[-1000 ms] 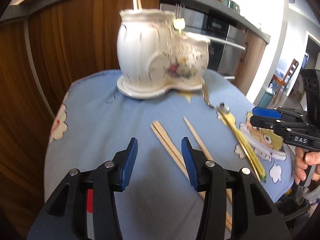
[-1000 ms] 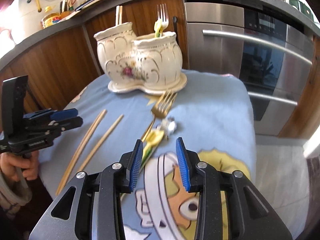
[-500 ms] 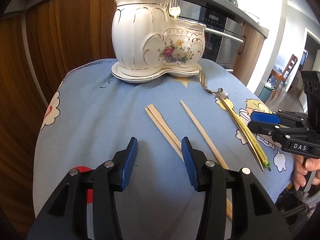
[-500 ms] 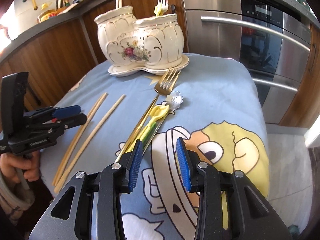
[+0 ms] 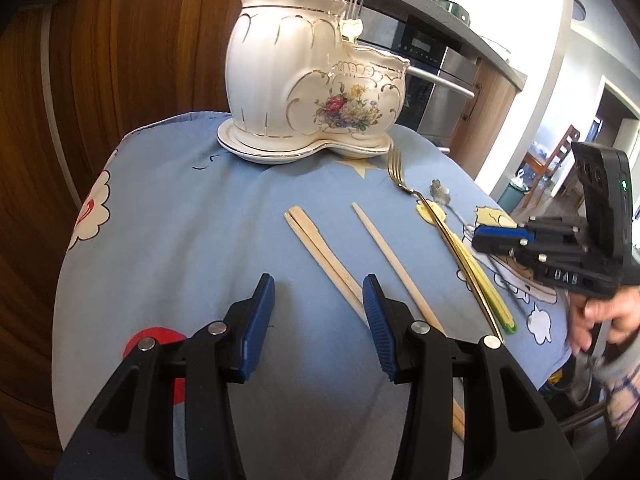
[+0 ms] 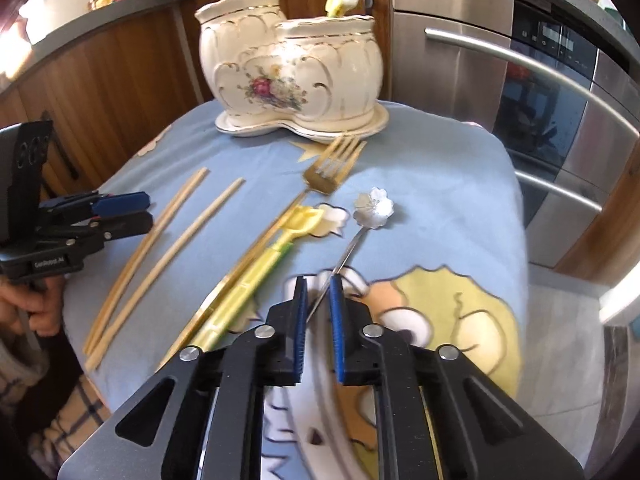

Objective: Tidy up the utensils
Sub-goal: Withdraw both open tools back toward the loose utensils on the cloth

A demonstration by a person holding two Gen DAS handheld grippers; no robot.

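Between the closing right claw (image 6: pixel 319 294) pads lies the flower spoon's (image 6: pixel 362 226) thin handle; left claw (image 5: pixel 319 300) open, empty.

The right tool (image 6: pixel 318 292) is closing around the thin handle of the flower-headed spoon (image 6: pixel 374 208), which is lying on the table (image 6: pixel 440 184) and pointing toward one o'clock, beside the gold fork (image 6: pixel 328 166)

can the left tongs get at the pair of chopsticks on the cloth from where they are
Probably yes. The left tongs are open and empty, and the pair of chopsticks lies just ahead of the right-hand pad on the blue cloth, with nothing lying on or across it.
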